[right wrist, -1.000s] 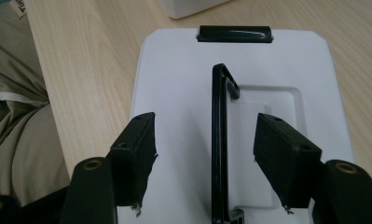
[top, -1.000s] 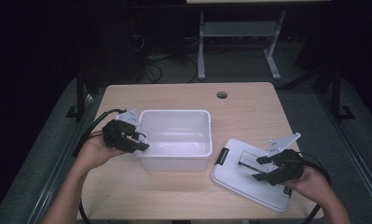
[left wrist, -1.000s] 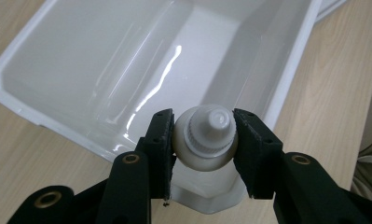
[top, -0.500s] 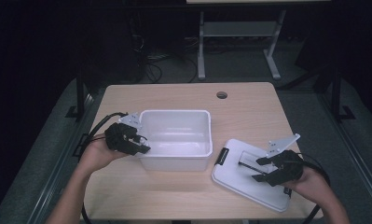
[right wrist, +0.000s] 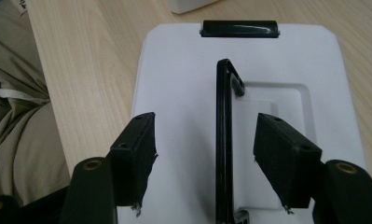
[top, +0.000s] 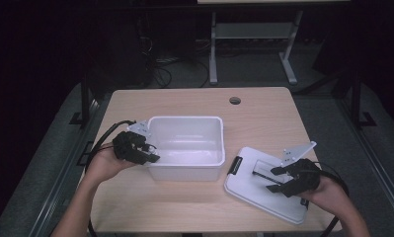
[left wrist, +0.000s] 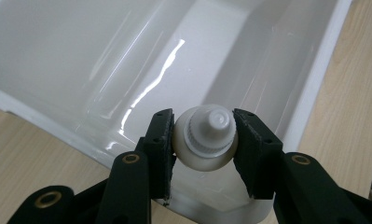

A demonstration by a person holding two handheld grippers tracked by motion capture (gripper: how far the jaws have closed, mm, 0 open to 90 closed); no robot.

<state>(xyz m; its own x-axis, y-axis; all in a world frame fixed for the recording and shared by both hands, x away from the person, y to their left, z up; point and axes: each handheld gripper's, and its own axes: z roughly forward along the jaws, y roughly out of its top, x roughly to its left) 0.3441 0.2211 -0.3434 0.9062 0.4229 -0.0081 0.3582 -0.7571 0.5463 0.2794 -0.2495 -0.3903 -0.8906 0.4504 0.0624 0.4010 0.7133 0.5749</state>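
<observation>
A pale wood-grain table (top: 263, 113) with a small round grommet hole (top: 235, 100) near its twelve o'clock edge is carrying a glossy white plastic tub (top: 184, 143), rectangular with rounded corners and a rolled rim, sitting near the middle. At the tub's nine o'clock side the left gripper (top: 152, 157) is reaching over the rim, its black jaws pinching a small white round bottle (left wrist: 206, 138); in the left gripper view the bottle is showing a smooth bulbous body, a finely ribbed collar and a small round nozzle, and the flat black pads are pressing on its two sides, holding it above the tub's shiny, light-streaked interior. At about four o'clock from the tub, just beside it but apart, a flat matte white lid (top: 263, 185) with clipped corners is lying on the table, bearing a black latch clip (right wrist: 240, 28) at one end and a thin black folding handle (right wrist: 224, 140) standing over a shallow rectangular recess. The right gripper (top: 272, 179) is hovering over this lid with its jaws spread wide, one on either side of the handle, neither touching it.
</observation>
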